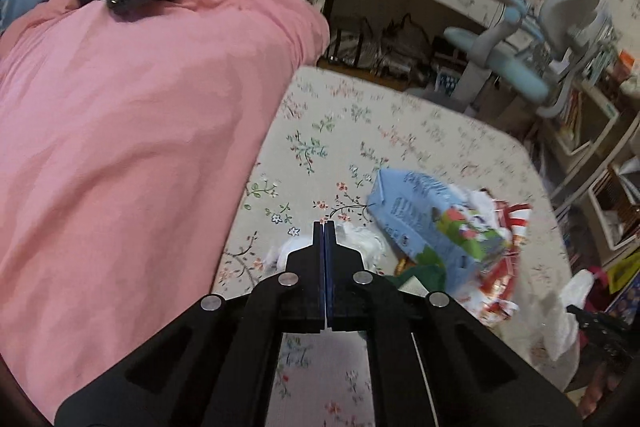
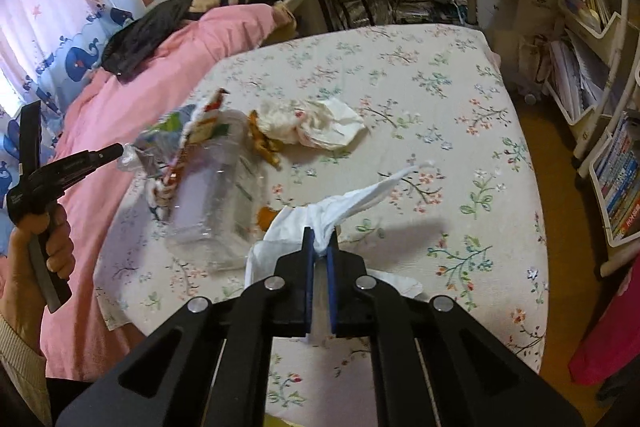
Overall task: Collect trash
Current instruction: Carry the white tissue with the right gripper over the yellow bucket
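The bed [image 2: 400, 75] with its flowered sheet serves as the sorting surface, and the pink quilt [image 1: 120, 147] is pushed to one side, likely to clear room. The trash lies heaped near the quilt's edge: a clear plastic tub [image 2: 216, 203], a blue carton [image 1: 432, 223] lying on its side among red-and-white wrappers [image 1: 508, 267], and a crumpled tissue [image 2: 316, 125] a little apart. A white bag [image 2: 344, 211] trails across the sheet, probably meant to take the rubbish. The right gripper [image 2: 320, 251] is clamped on the bag's gathered neck, seemingly to lift it open. The left gripper [image 1: 324, 227] is fully closed; in the right wrist view its tip seems to pinch clear film [image 2: 130, 157] at the pile's edge. The carton's print is too blurred to read.
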Available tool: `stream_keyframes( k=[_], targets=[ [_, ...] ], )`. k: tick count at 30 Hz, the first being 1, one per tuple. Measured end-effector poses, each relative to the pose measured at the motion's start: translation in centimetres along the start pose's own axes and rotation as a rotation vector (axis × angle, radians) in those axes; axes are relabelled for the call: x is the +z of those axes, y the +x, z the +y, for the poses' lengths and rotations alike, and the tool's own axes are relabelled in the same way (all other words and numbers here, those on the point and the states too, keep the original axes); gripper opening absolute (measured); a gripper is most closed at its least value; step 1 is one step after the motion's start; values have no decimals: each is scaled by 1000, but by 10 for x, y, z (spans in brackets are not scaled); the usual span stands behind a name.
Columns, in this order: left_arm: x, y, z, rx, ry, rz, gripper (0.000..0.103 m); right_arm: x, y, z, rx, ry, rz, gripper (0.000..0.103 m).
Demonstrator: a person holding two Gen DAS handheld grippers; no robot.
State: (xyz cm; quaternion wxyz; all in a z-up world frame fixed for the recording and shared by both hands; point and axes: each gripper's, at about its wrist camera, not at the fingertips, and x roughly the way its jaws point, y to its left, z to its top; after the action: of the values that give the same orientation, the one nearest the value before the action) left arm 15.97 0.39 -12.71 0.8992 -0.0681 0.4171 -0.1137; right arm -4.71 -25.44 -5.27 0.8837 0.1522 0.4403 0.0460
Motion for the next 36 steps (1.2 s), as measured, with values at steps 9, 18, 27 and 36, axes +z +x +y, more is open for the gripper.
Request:
stream_keyframes(
  k=[9, 18, 27, 36],
  targets=[
    [-17, -47, 6, -54, -27, -40, 1, -5, -14, 8, 54, -5, -42, 6],
    [-54, -94, -20, -114, 26, -59, 1, -21, -30, 32, 143, -46, -50, 6],
    [-116, -136, -47, -159, 115, -41, 1, -55, -41, 67, 205, -117, -23, 6],
    [-171, -154, -61, -198, 163, 16, 1, -119, -33, 102, 227, -202, 111, 6]
  ],
)
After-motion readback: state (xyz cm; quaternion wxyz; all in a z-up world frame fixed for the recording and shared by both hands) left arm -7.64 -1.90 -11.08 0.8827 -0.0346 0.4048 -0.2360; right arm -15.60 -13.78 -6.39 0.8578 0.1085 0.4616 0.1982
